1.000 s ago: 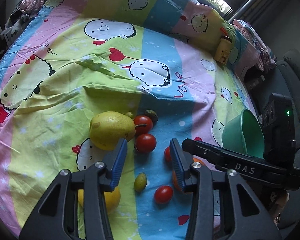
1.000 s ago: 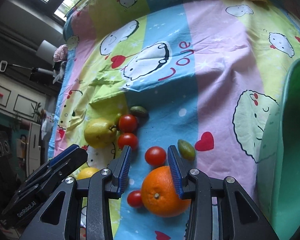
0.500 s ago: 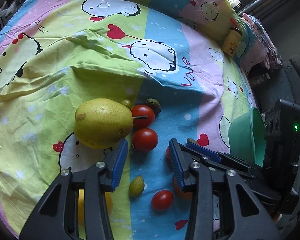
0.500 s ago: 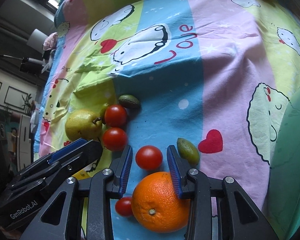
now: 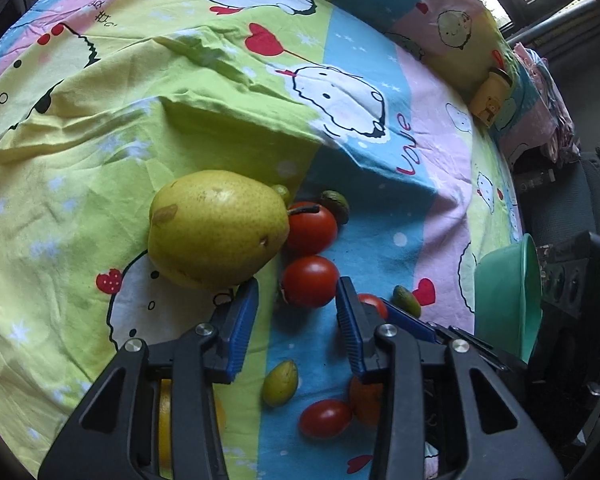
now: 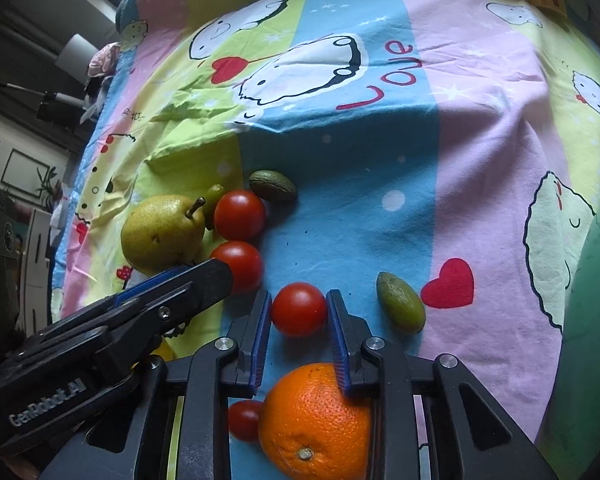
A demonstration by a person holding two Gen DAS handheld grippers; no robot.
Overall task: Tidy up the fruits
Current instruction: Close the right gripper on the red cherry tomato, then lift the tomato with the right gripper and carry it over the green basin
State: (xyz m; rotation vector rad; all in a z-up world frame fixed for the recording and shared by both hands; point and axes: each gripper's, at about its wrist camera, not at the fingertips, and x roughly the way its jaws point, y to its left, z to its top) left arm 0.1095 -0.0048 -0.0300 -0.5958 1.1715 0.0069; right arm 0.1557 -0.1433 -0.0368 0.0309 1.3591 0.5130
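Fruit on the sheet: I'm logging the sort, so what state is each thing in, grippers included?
right gripper, jaws just closing, pads against the middle tomato.
left gripper, open, holding nothing.
pear, lying on its side, free.
orange, resting on the sheet, ungripped.
green bowl, inside only partly seen, no fruit showing.

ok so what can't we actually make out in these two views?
- Yellow fruit, left wrist view: mostly behind the left gripper finger; kind unclear.
- Orange, left wrist view: largely hidden by gripper fingers.
- Green bowl, right wrist view: cut off by the frame edge; contents unseen.
- Right gripper: jaws have just been closing around a tomato; pad contact unclear.
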